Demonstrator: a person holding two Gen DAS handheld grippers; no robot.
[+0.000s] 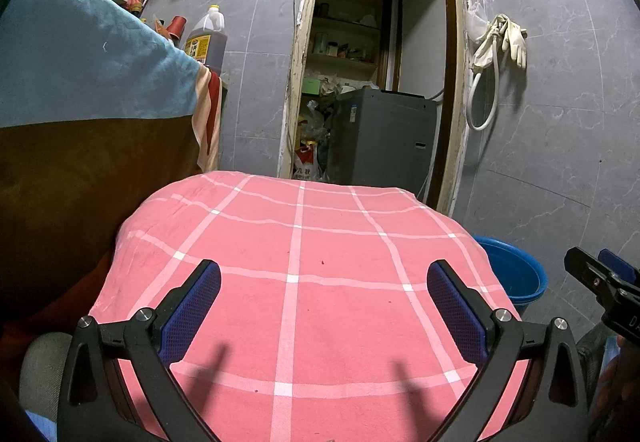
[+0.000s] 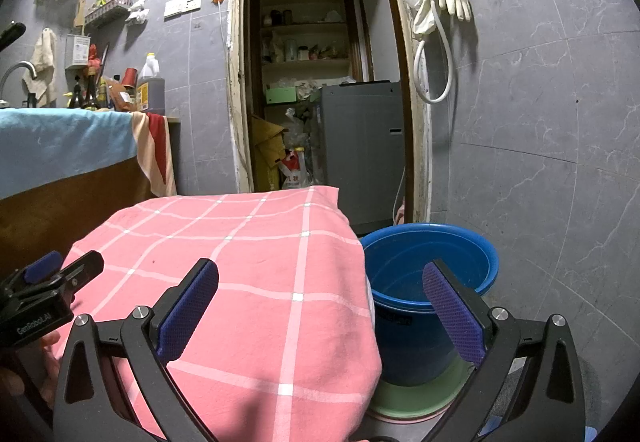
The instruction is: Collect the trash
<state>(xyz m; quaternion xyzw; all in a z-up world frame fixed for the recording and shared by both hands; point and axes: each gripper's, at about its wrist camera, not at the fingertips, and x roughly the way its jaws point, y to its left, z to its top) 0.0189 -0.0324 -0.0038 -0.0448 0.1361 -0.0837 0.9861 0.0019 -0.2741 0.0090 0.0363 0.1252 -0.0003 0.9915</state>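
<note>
My left gripper [image 1: 324, 278] hangs open over a table covered by a pink checked cloth [image 1: 296, 250], nothing between its blue pads. My right gripper [image 2: 320, 278] is open too, its left finger over the cloth's right edge [image 2: 256, 266] and its right finger above a blue bucket [image 2: 432, 270]. The bucket stands on the floor beside the table, stacked on a green basin [image 2: 420, 398], and what I see of its inside holds nothing. The bucket's rim [image 1: 516, 274] also shows in the left wrist view. No loose trash shows on the cloth. Each gripper appears at the edge of the other's view.
A counter draped in blue and brown cloth [image 1: 80, 90] stands to the left, with an oil jug [image 1: 208, 38] and bottles on it. Straight ahead a doorway opens onto a grey washing machine [image 2: 360, 146], shelves and bags. Rubber gloves and a hose [image 2: 440, 14] hang on the tiled wall.
</note>
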